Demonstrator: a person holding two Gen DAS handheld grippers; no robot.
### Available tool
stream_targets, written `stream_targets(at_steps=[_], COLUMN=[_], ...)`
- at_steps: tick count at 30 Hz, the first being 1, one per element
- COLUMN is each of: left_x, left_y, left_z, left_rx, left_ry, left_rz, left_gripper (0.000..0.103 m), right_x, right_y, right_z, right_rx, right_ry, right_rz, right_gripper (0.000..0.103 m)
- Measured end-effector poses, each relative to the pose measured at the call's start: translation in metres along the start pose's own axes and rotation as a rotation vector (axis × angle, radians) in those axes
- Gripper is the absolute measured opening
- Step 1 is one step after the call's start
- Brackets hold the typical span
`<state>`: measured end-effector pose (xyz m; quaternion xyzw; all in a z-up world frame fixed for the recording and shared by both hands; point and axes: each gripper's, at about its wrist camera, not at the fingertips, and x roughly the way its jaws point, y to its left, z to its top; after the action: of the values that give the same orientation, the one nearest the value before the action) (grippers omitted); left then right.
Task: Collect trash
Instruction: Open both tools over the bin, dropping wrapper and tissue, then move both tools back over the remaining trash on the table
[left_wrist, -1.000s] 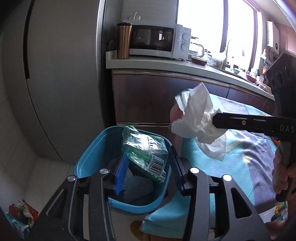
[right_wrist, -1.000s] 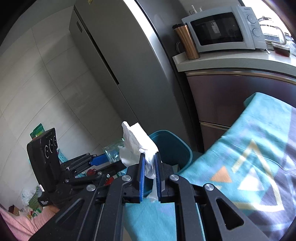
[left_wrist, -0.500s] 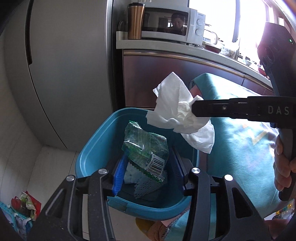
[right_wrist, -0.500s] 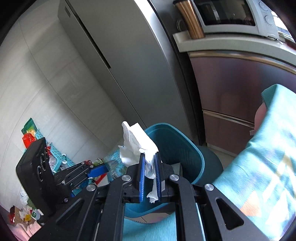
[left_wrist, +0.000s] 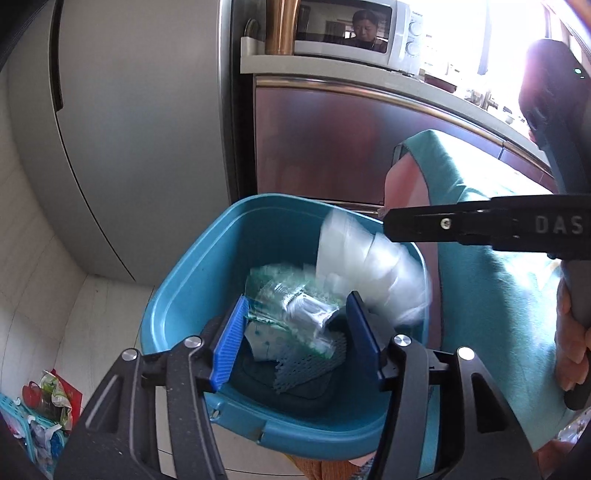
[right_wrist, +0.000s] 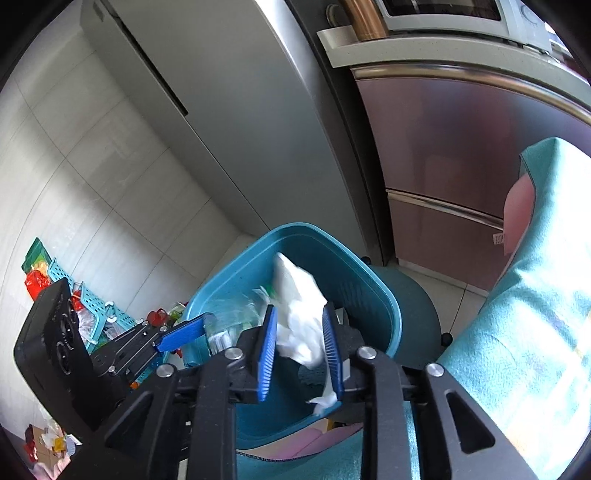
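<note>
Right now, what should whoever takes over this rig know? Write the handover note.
Left gripper: jaws just opening over the blue bin; green wrapper blurred between them, apparently dropping.
Right gripper: jaws just opening; white tissue loose between the pads, over the bin.
Done: both pieces brought to the bin and being released.
Left: confirm both land inside, then look for more trash; clutter lies on the floor left of the bin.

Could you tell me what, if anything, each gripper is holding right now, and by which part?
Nothing is gripped. The left gripper and right gripper have just been opening; the green wrapper and white tissue drop, blurred, into the blue bin.
</note>
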<state>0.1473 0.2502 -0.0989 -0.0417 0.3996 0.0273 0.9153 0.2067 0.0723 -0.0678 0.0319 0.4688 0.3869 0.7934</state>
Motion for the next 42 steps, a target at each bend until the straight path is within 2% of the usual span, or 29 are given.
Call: stream_targets(at_steps=[7, 15, 23, 27, 31, 37, 41, 42], left_x=[0.008, -0.001, -0.051, -0.078, -0.098, -0.112, -0.112, -0.112], left_y=[0.000, -0.003, -0.035, -0.067, -0.106, -0.180, -0.234, -0.245], left_z=[-0.003, 0.000, 0.002, -0.002, -0.009, -0.028, -0.044, -0.048], left_rx=[-0.017, -0.018, 0.019, 0.071, 0.133, 0.237, 0.289, 0.299], left_ry=[0.008, -0.016, -0.141, -0.191, -0.210, -0.174, -0.101, -0.083], left_rz=[0.007, 0.007, -0.078, -0.159, -0.275, -0.476, -0.621, -0.649], left_gripper=[0.058, 0.060, 0.064, 0.065, 0.067, 0.068, 0.069, 0.069], right_x=[-0.017, -0.069, -0.139, -0.176, -0.210, -0.263, -0.303, -0.311], right_y=[-0.003, 0.002, -0.003, -0.012, -0.031, -0.076, -0.106, -0.113], right_z=[-0.005, -0.023, -0.057, -0.082, -0.114, -0.173, -0.213, -0.223], right_rx=[0.003, -0.034, -0.062, -0.058, -0.026, 0.116, 0.234, 0.263], right_ry=[-0.032, -0.109, -0.231, -0.287, -0.335, -0.392, -0.444, -0.455], right_rz=[0.007, 0.026, 0.015, -0.022, -0.090, -0.241, -0.348, -0.376], right_gripper=[0.025, 0.026, 0.034, 0.036, 0.038, 0.039, 0.040, 0.043])
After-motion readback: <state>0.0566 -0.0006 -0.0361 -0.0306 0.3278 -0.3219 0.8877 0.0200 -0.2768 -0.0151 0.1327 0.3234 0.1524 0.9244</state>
